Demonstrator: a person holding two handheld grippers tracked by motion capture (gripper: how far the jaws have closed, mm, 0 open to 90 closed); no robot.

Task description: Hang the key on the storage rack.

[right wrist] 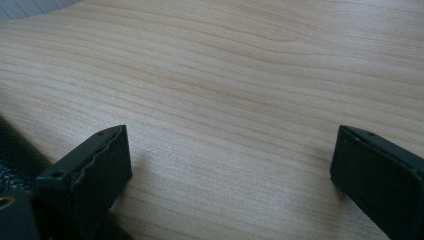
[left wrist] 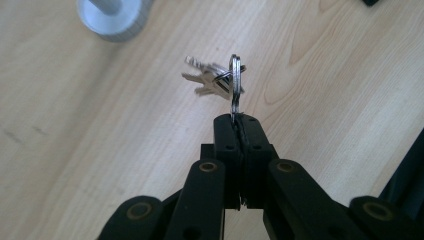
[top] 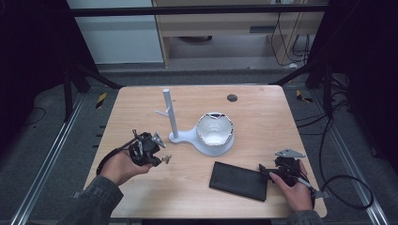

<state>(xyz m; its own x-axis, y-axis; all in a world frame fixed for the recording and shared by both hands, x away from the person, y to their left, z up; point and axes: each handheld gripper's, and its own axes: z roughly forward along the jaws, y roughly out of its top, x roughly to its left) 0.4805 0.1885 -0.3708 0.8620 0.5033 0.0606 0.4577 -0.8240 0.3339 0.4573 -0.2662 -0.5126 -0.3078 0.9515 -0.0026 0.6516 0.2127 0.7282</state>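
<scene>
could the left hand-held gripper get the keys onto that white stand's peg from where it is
Probably yes. The left hand-held gripper is shut on the keys, and bare table lies between it and the stand; its peg points toward that side.

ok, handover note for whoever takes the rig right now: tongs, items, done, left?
Left tongs: shut on one key of the key bunch, bunch lifted clear of the table.
Right tongs: open, nothing between them, low over the table beside the black case.
White stand with side peg and bowl-shaped tray: mid-table, nothing hung on it.
Done: keys picked up.
Left: probably hang or drop the keys at the stand.
</scene>
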